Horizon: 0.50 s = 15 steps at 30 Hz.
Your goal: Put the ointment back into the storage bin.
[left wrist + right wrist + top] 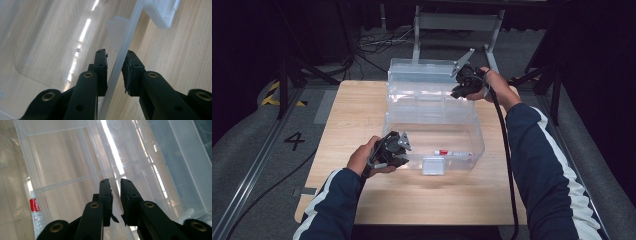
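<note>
Here my left gripper [398, 150] sits at the near left corner of the clear plastic box [472, 131], which stands open on the wooden table [357, 105]. In the left gripper view my jaws straddle the box's thin rim [120, 60]: the left pad lies against it, while a sliver of gap shows at the right pad, so I cannot tell whether I am truly clamped on it. My right gripper [462, 90] is up at the far right, at the raised lid [422, 70] where it meets the box. In the right gripper view those jaws stand nearly together around a thin clear edge [115, 176], and again I cannot say for sure that the pads press it. A small tube with a red end [453, 152] lies inside the box near its front wall, and the white latch [433, 165] hangs at the front.
</note>
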Motion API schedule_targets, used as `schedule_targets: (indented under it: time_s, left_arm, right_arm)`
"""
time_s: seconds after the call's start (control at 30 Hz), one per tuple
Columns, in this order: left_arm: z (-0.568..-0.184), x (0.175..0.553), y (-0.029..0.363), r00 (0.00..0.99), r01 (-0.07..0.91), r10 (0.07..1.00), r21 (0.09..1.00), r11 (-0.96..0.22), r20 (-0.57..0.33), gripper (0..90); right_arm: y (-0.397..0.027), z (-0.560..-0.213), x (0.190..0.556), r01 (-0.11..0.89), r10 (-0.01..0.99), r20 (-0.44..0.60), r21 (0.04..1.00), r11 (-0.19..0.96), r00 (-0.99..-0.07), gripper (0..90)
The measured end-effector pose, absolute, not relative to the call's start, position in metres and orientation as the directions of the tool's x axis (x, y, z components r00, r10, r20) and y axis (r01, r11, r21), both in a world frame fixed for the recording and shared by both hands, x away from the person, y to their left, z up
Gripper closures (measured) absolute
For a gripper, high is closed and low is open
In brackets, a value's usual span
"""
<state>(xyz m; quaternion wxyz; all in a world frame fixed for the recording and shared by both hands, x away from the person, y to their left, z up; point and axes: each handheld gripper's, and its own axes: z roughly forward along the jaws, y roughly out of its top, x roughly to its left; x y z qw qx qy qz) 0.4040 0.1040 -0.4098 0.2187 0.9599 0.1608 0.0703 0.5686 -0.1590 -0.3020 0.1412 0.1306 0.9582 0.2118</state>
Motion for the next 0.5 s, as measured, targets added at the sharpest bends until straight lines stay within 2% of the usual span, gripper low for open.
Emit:
schedule_targets:
  time_s: [0.33, 0.5]
  left_arm:
    - [-0.4131, 0.4093, 0.1092, 0.937, 0.307, 0.349, 0.478, -0.823, -0.002, 75.1]
    - [-0.4142, 0.4098, 0.1088, 0.939, 0.303, 0.345, 0.48, -0.823, -0.001, 75.0]
  right_arm:
    - [-0.1533, -0.2988, 0.5717, 0.145, 0.244, -0.22, 0.385, 0.911, -0.944, 83.6]
    - [-0.1498, -0.2976, 0.5698, 0.124, 0.218, -0.235, 0.357, 0.926, -0.947, 84.7]
